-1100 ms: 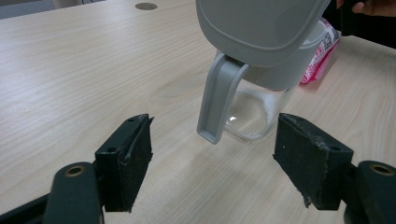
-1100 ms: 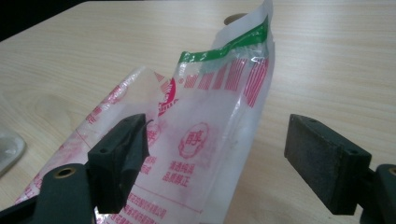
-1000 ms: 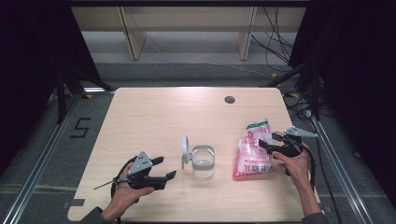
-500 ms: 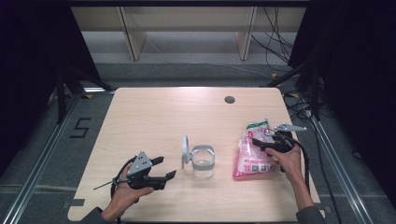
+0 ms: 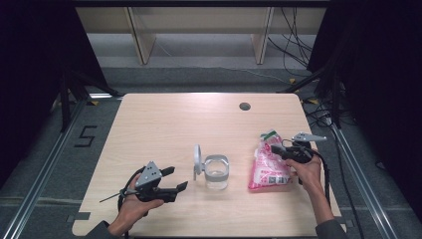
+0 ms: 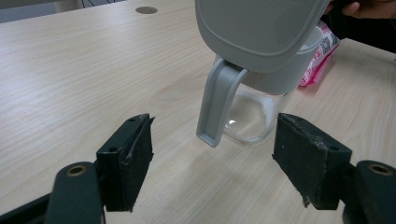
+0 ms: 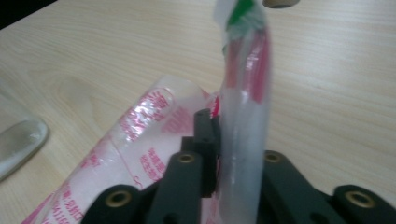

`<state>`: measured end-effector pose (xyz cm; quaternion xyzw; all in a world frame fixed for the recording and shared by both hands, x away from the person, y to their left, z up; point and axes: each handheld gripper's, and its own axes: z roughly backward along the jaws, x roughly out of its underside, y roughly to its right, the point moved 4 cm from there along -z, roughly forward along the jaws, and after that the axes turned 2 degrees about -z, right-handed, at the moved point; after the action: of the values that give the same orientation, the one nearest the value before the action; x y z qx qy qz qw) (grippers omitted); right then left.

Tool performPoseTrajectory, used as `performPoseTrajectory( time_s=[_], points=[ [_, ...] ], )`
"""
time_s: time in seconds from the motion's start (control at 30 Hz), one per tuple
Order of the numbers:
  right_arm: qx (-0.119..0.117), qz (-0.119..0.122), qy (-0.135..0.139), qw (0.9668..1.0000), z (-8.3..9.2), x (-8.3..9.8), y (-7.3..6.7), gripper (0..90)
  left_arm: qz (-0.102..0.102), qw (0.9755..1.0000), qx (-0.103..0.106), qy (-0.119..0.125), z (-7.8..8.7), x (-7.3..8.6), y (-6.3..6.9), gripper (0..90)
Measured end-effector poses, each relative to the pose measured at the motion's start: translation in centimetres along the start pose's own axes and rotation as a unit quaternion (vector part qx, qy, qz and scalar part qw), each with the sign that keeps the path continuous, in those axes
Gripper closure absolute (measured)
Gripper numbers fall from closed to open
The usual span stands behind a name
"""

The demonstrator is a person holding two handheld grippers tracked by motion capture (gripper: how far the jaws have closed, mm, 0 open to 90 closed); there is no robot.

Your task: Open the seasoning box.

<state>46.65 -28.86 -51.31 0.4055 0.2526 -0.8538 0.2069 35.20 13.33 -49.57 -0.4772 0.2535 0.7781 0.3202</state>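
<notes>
While the right gripper (image 5: 276,150), jaws just closed, pinches the pink-and-clear plastic bag (image 5: 268,167) right of the clear glass jar with grey lid (image 5: 216,172), the left gripper (image 5: 175,178) waits wide open left of it.

A light wooden counter (image 5: 164,129) carries a glass jar (image 5: 216,173) near its front middle — its grey lid (image 5: 197,159) stands open, hinged up at the jar's left side. A dark round hole (image 5: 244,106) sits near the counter's far edge. Beyond — wooden shelf legs (image 5: 141,35), loose cables (image 5: 293,30), and a "5" (image 5: 85,135) marked on the floor.
</notes>
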Motion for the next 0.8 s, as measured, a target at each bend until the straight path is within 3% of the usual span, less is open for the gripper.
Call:
performPoseTrajectory(
  time_s=[0.07, 0.17, 0.23, 0.37, 0.5, 0.57, 0.67, 0.8],
  points=[
    [-0.002, 0.031, 0.016, 0.9994, -0.1, -0.2, 0.1, 90.0, 0.001, 1.0, 0.001, 0.001, 0.0, -0.1, 0.0, 27.5],
    [-0.009, 0.011, 0.007, 0.9999, 0.2, -0.1, -0.5, 90.0, 0.0, 1.0, 0.003, 0.002, -0.1, -0.2, 0.0, 27.5],
    [-0.006, 0.047, 0.02, 0.9987, 0.4, -0.3, -0.4, 90.0, 0.0, 1.0, 0.005, 0.0, -0.3, -0.1, -0.1, 27.5],
    [-0.016, 0.03, 0.022, 0.9992, 0.6, -0.4, -1.2, 90.0, 0.003, 1.0, 0.001, 0.003, -0.3, -0.1, 0.0, 27.5],
    [-0.012, 0.045, 0.032, 0.9984, 0.9, -0.7, -1.7, 90.0, -0.001, 1.0, 0.002, 0.001, -0.1, -0.1, 0.0, 27.6],
    [-0.012, 0.067, 0.04, 0.9969, 1.5, -1.0, -2.2, 90.0, -0.001, 1.0, 0.005, 0.002, -0.2, -0.1, 0.0, 27.8],
    [-0.027, 0.058, 0.051, 0.9966, 2.1, -1.2, -3.2, 90.0, -0.003, 1.0, 0.006, 0.001, -0.3, -0.1, 0.0, 27.8],
    [-0.035, 0.067, 0.065, 0.9951, 3.2, -1.7, -4.2, 90.0, -0.002, 1.0, 0.008, 0.001, -0.2, -0.1, 0.1, 27.7]
  ],
)
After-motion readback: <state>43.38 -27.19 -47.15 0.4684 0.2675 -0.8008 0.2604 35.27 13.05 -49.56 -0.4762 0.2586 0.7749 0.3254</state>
